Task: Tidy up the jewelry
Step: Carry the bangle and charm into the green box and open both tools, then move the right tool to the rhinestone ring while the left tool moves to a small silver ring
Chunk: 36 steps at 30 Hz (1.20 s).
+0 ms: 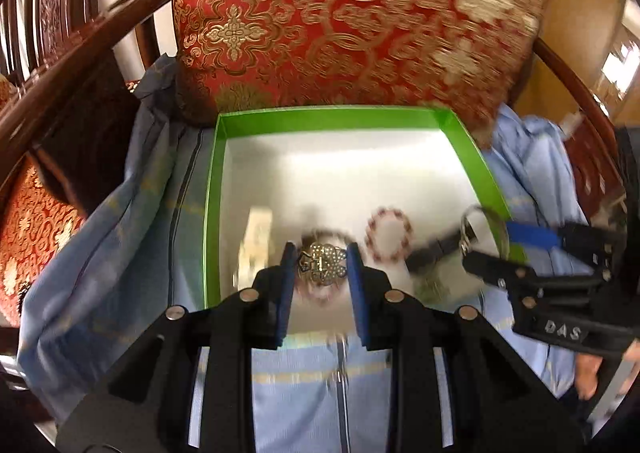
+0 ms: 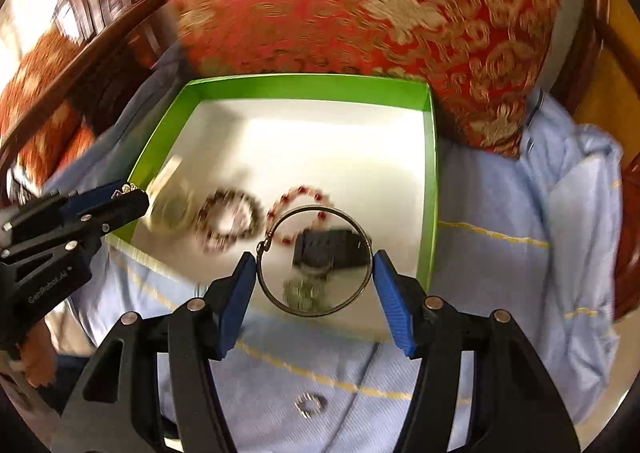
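Observation:
A green box (image 1: pixel 334 117) with a silvery floor lies on light blue cloth; it also shows in the right wrist view (image 2: pixel 304 87). My left gripper (image 1: pixel 322 263) is shut on a rhinestone brooch (image 1: pixel 322 261) above the box's near edge; it appears at the left of the right wrist view (image 2: pixel 120 199). My right gripper (image 2: pixel 314 267) is shut on a thin metal bangle (image 2: pixel 352 221), held over the box's near right corner; it shows in the left wrist view (image 1: pixel 496 237). In the box lie a red bead bracelet (image 2: pixel 298 195), a dark bead bracelet (image 2: pixel 212 213) and a black clip (image 2: pixel 332 247).
A red and gold brocade cushion (image 1: pixel 340 13) leans behind the box on a dark wooden chair (image 1: pixel 80 41). A cream item (image 1: pixel 256 237) lies at the box's left. A small silver ring (image 2: pixel 310 405) lies on the blue cloth (image 2: pixel 500 213) in front.

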Each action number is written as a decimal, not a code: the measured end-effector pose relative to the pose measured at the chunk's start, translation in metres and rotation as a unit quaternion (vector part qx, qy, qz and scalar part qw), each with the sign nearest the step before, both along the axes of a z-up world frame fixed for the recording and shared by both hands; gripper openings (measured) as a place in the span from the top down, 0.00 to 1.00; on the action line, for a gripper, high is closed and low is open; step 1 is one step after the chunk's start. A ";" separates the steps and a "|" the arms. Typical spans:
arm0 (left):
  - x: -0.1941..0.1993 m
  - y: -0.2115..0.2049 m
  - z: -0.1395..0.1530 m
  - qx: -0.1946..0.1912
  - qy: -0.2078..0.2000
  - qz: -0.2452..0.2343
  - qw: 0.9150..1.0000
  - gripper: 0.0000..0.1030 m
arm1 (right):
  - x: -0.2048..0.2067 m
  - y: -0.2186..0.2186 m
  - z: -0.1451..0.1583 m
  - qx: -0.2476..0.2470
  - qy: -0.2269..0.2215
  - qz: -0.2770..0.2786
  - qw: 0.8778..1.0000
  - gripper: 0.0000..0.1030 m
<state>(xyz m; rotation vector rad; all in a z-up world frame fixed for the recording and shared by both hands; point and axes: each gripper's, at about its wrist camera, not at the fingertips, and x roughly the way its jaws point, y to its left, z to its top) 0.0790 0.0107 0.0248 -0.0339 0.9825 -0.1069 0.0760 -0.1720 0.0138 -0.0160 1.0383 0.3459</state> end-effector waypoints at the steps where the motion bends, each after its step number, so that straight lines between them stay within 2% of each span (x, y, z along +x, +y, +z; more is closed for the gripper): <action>1: 0.011 0.002 -0.006 0.003 0.005 0.005 1.000 0.75 | 0.009 -0.001 -0.004 0.008 0.014 -0.008 1.000 0.42; 4: 0.028 0.005 -0.022 0.015 0.025 0.016 0.999 0.75 | 0.022 0.003 -0.010 0.001 0.022 -0.019 1.000 0.42; 9: 0.040 -0.001 -0.032 0.006 0.036 0.022 0.999 0.75 | 0.034 0.008 -0.003 0.006 -0.011 -0.033 0.999 0.42; 11: 0.040 -0.004 -0.033 -0.002 0.033 0.025 0.999 0.69 | 0.037 0.009 -0.003 0.008 -0.021 -0.043 0.999 0.36; 12: 0.039 -0.005 -0.033 -0.004 0.032 0.025 0.999 0.62 | 0.035 0.009 0.000 0.009 -0.023 -0.050 0.998 0.30; 13: 0.037 -0.007 -0.031 -0.005 0.028 0.023 0.999 0.60 | 0.032 0.007 0.004 0.017 -0.025 -0.049 0.998 0.29; 16: 0.024 -0.008 -0.026 -0.012 0.022 0.013 1.000 0.57 | 0.019 0.002 0.016 0.038 -0.021 -0.029 0.999 0.28; 19: 0.001 -0.011 -0.024 -0.032 0.036 -0.028 0.998 0.57 | -0.007 -0.007 0.023 0.050 -0.003 0.001 0.999 0.28; 22: -0.026 -0.021 -0.030 -0.036 0.062 -0.079 0.994 0.57 | -0.032 -0.008 0.018 0.032 0.023 0.036 0.999 0.30; 24: -0.041 -0.031 -0.030 0.002 0.043 -0.099 0.994 0.58 | -0.040 -0.005 0.009 0.011 0.032 0.053 0.998 0.35; 26: -0.048 -0.034 -0.029 0.015 0.033 -0.101 0.994 0.59 | -0.047 0.002 -0.005 -0.023 0.052 0.070 0.996 0.36; 27: -0.049 -0.032 -0.028 0.005 0.031 -0.096 0.995 0.61 | -0.049 0.006 -0.012 -0.036 0.060 0.077 0.995 0.37; 28: -0.049 -0.030 -0.026 -0.008 0.033 -0.097 0.995 0.67 | -0.050 0.008 -0.017 -0.047 0.067 0.085 0.993 0.37; 30: -0.051 -0.025 -0.025 -0.035 0.038 -0.099 0.994 0.67 | -0.053 0.012 -0.029 -0.070 0.082 0.103 0.989 0.37; 32: -0.054 -0.023 -0.022 -0.034 0.033 -0.101 0.994 0.67 | -0.058 0.013 -0.038 -0.084 0.085 0.113 0.986 0.37; 36: -0.059 -0.022 -0.021 -0.061 0.049 -0.129 0.989 0.67 | -0.053 0.003 -0.040 -0.084 0.070 0.092 0.990 0.37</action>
